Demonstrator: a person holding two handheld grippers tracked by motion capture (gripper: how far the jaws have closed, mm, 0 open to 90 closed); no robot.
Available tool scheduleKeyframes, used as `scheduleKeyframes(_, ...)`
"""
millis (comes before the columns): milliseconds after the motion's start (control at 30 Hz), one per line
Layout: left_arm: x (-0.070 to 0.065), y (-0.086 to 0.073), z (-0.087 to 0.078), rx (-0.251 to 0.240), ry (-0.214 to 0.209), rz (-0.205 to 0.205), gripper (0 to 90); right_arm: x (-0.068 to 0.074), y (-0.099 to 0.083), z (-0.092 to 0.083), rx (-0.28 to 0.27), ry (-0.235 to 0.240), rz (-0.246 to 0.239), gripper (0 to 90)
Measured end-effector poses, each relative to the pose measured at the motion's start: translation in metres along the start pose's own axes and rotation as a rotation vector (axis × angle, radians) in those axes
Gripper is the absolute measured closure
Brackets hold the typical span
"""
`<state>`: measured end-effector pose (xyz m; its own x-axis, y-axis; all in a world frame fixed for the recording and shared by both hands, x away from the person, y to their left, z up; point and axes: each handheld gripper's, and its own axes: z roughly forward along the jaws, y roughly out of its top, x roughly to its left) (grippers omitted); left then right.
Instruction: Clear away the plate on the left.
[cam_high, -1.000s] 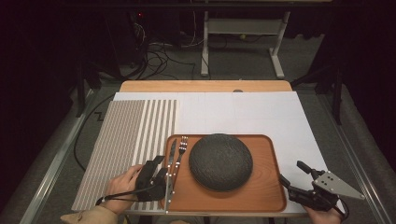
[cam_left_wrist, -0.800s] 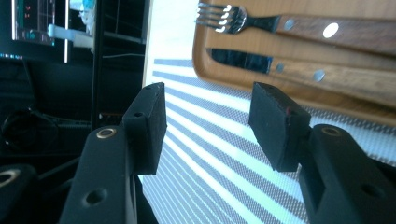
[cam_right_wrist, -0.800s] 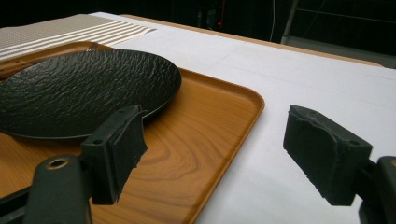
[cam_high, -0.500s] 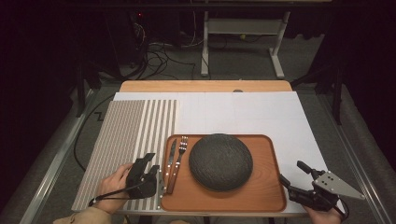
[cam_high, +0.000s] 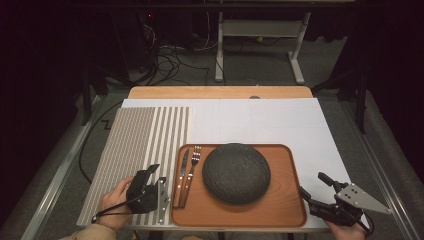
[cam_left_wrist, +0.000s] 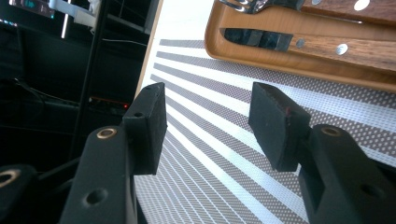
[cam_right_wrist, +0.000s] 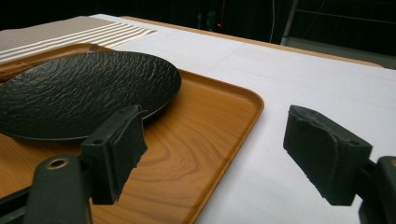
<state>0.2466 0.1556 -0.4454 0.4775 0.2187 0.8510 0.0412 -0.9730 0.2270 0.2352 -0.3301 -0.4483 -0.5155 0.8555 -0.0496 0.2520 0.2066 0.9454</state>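
Dark floor and trailing cables lay behind the worktop (cam_high: 260, 117), whose far edge showed bare wood while white paper covered most of the rest. On the left half lay a striped placemat (cam_high: 145, 145), grey bands crowded at its left and thinning to narrow lines toward the right. A wooden tray (cam_high: 285, 200) sat at the near middle, its left edge over the placemat. On it rested a dark, rough-textured plate (cam_high: 236, 173), and just left of the plate a fork (cam_high: 192, 170) and a knife (cam_high: 181, 175) lay side by side, both with riveted wooden handles pointing toward the person.

The left hand-held gripper (cam_high: 154, 172) hovered over the placemat, just beside the tray's left rim (close, yet not touching it). Its jaws stood spread with nothing between them; in the left gripper view the pads (cam_left_wrist: 149, 126) framed only striped cloth, with the knife and fork higher up. The right hand-held gripper (cam_high: 314, 186) sat at the tray's near right corner, jaws likewise spread wide and empty, one black pad (cam_right_wrist: 116, 149) over the tray's wood and the other over white paper.
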Motion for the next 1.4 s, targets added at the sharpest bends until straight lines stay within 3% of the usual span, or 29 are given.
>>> scheduleKeyframes(233, 0.001, -0.007, -0.001, 0.000, -0.003, -0.044, 44.0, 0.000, 0.000, 0.000, -0.002, 0.002, -0.001, 21.5)
scheduleKeyframes(633, 0.005, -0.023, -0.005, -0.040, -0.040, -0.179, 44.0, 0.000, 0.000, 0.000, 0.000, 0.001, 0.000, 21.5)
scheduleKeyframes(800, 0.006, -0.031, -0.006, -0.064, -0.054, -0.255, 43.9, 0.000, 0.000, 0.000, 0.002, 0.000, 0.003, 21.5)
scheduleKeyframes(967, 0.006, -0.036, -0.005, -0.067, -0.072, -0.283, 43.9, 0.000, 0.000, 0.000, 0.002, 0.001, 0.002, 21.5)
scheduleKeyframes(1400, 0.014, -0.056, -0.001, -0.100, -0.141, -0.525, 43.9, -0.001, 0.000, 0.000, 0.003, 0.002, 0.003, 21.5)
